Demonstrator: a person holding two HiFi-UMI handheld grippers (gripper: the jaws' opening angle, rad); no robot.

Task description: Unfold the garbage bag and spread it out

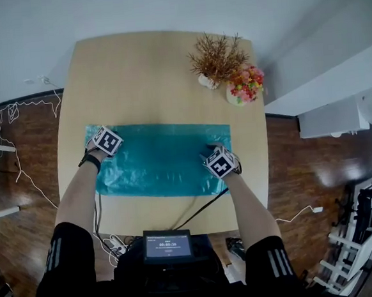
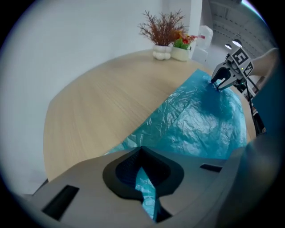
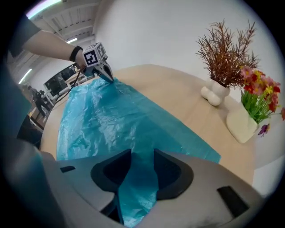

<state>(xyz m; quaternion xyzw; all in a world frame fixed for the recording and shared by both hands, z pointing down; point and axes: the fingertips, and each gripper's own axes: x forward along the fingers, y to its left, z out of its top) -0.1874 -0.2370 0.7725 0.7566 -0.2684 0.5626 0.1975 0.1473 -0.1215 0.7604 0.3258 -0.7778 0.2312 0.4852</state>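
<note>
While the teal garbage bag (image 1: 161,159) lay flat across the middle of the table (image 1: 141,71), long side running left to right, the left gripper (image 2: 143,177) sat at its far-left corner w/ jaws pressed together, pinching a fold of the film. The right gripper (image 3: 139,173) rested on the bag's right part, close to the near edge, jaws spread apart w/ film showing btwn them, not squeezed. A dried plant (image 1: 216,59) and flowers (image 1: 246,85) stood far right, apart from the bag.
</note>
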